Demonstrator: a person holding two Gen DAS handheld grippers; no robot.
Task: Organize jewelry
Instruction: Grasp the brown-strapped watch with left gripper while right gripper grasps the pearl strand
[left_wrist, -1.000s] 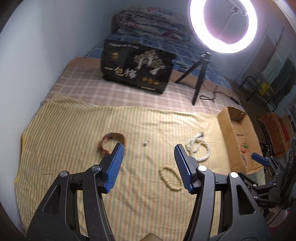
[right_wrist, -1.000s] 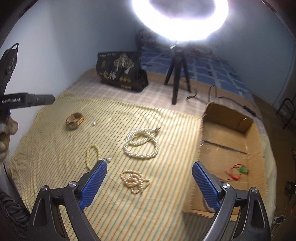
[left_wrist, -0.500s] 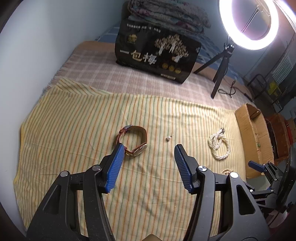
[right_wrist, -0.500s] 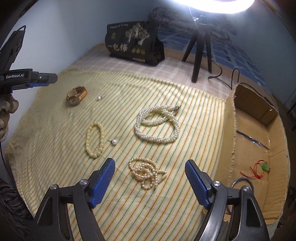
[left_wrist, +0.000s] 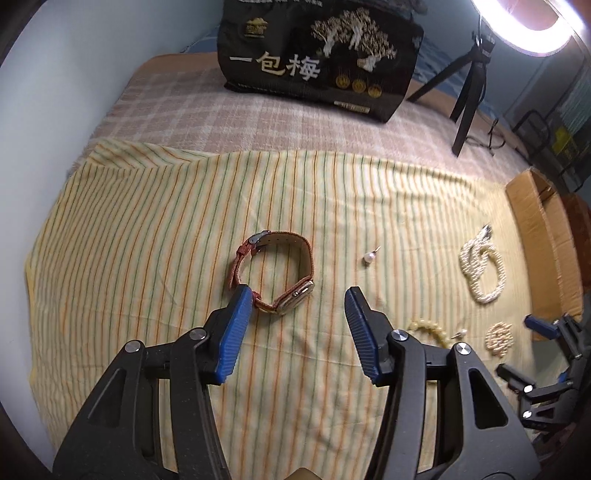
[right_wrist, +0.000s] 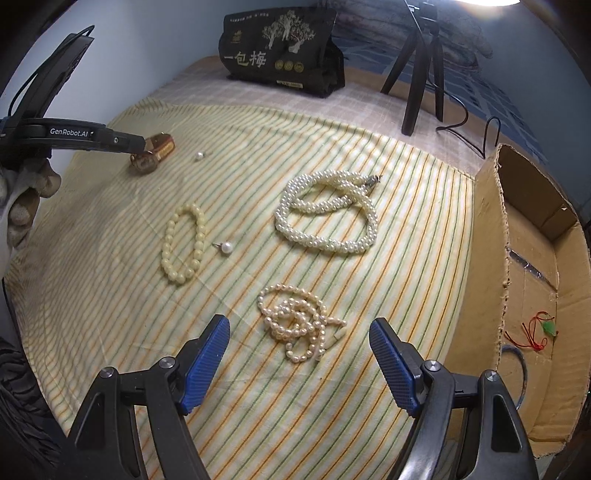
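Over watch (left_wrist: 275, 275), left tool (left_wrist: 297, 314) open

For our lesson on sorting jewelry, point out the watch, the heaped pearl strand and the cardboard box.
watch (left_wrist: 293, 300): left wrist view, on its gold case.
heaped pearl strand (right_wrist: 295, 322): right wrist view, on the middle of the heap.
cardboard box (right_wrist: 491, 258): right wrist view, on its near side wall.
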